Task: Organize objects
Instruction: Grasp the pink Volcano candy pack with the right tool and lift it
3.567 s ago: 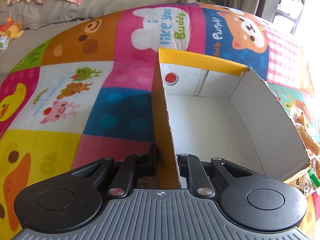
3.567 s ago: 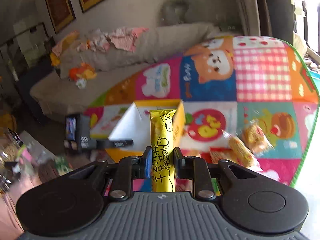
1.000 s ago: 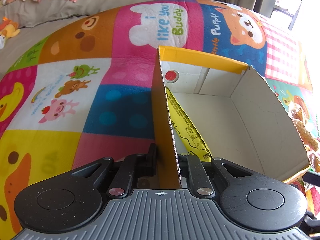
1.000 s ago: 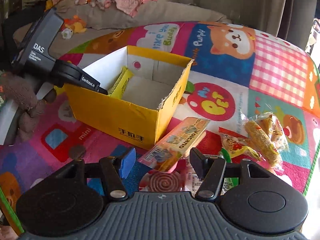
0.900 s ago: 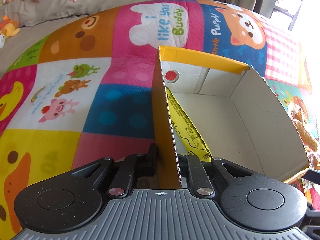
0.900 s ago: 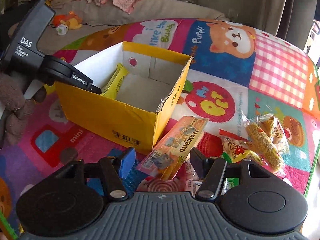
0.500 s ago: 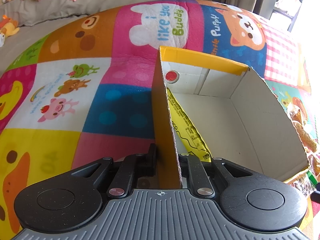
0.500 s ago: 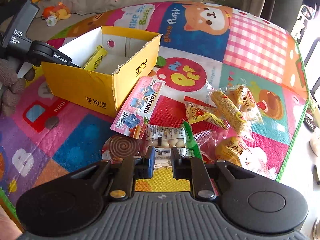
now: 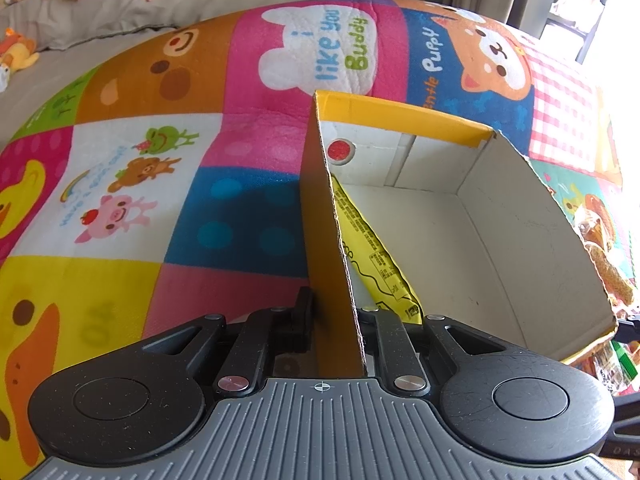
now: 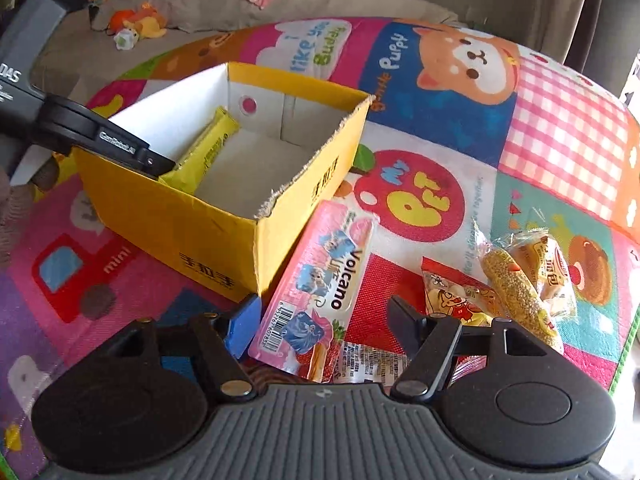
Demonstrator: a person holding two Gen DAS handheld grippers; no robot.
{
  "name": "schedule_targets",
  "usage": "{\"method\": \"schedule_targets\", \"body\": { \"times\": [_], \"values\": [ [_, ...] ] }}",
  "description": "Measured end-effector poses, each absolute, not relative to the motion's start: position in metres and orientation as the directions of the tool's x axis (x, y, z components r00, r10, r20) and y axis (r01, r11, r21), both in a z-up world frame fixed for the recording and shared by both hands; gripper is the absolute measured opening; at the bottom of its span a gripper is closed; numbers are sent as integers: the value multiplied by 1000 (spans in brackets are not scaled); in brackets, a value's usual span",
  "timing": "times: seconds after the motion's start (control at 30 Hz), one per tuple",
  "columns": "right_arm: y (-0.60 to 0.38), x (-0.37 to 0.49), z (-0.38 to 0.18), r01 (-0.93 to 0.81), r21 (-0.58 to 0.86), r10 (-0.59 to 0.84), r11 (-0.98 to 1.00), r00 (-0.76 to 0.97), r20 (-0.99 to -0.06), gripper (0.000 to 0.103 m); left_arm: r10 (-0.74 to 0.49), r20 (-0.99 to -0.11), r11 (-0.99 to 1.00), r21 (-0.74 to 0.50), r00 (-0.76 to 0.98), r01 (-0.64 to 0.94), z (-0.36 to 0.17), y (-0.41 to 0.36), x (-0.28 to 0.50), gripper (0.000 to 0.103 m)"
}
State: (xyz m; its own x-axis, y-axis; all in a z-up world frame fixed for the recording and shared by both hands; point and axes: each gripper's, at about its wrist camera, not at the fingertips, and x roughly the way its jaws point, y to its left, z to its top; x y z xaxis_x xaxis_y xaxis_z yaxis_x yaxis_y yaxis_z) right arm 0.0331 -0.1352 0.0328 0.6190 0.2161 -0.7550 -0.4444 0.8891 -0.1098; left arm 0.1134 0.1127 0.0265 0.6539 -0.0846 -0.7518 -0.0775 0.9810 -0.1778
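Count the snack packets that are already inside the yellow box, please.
1. A yellow packet leans along the left wall of the box, near where the left hand-held gripper clamps that wall. The rest of the box floor that shows is bare; nothing more shows inside.

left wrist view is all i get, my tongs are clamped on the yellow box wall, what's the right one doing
Observer: The right tongs are open, straddling a pink Volcano pack that leans on the yellow box outside, at its near corner.
Operator: other snacks outside
Observer: A red cartoon packet and a yellow grain bar lie on the mat, right of that pack.
Operator: is the cheese stick lying flat
Observer: No. The yellow stick is tilted, its upper end against the wall that the left tongs grip.
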Motion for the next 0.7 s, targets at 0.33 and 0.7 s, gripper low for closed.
{"method": "schedule_targets", "body": {
  "times": [0.33, 0.7],
  "values": [
    [-158, 54, 32, -400, -105, 180, 911, 612, -770, 58, -95, -754, 978, -193, 650, -81, 27, 114, 114, 15],
    [-149, 76, 32, -424, -129, 200, 896, 647, -736, 59, -86, -751, 978, -188, 654, -87, 26, 114, 116, 15]
  ]
}}
